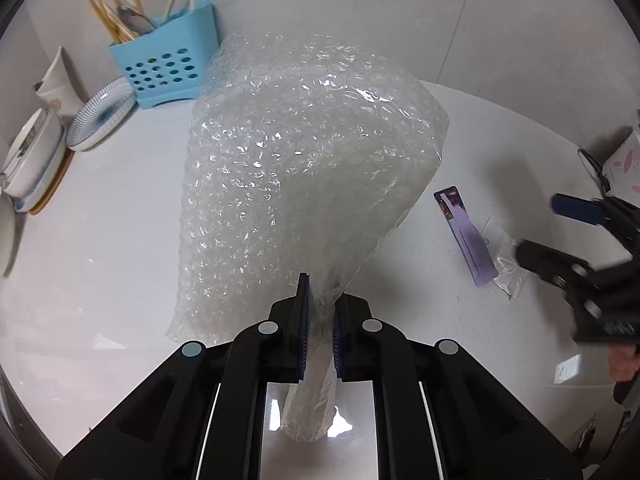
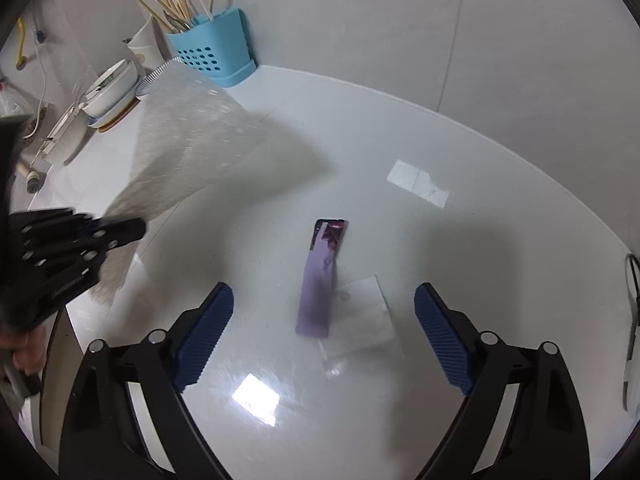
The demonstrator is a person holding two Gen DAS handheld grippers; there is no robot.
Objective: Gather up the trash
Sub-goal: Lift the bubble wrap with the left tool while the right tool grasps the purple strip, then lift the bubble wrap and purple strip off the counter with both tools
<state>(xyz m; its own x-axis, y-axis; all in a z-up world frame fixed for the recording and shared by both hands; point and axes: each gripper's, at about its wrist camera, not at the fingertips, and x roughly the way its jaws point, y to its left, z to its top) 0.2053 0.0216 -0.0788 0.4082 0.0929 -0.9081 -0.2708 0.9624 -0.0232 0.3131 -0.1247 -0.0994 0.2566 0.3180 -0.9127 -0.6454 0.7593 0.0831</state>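
Note:
A large sheet of clear bubble wrap [image 1: 304, 168] hangs lifted off the white table, pinched at its lower end by my left gripper [image 1: 320, 320], which is shut on it. In the right wrist view the same bubble wrap [image 2: 180, 152] is a blur at the left beside the left gripper [image 2: 120, 232]. A purple wrapper [image 2: 320, 288] lies on the table, partly over a clear plastic bag [image 2: 364, 316]. My right gripper [image 2: 324, 328] hovers over them with its jaws wide apart and nothing pressed between the pads. The purple wrapper [image 1: 464, 236] also shows at the right of the left wrist view.
A blue utensil holder [image 1: 168, 68] with chopsticks stands by the wall, next to stacked bowls [image 1: 32, 160] and a striped plate [image 1: 100, 116]. A white paper scrap [image 2: 418, 183] lies further back on the round table [image 2: 440, 120]. A cable [image 2: 634, 304] runs along the right edge.

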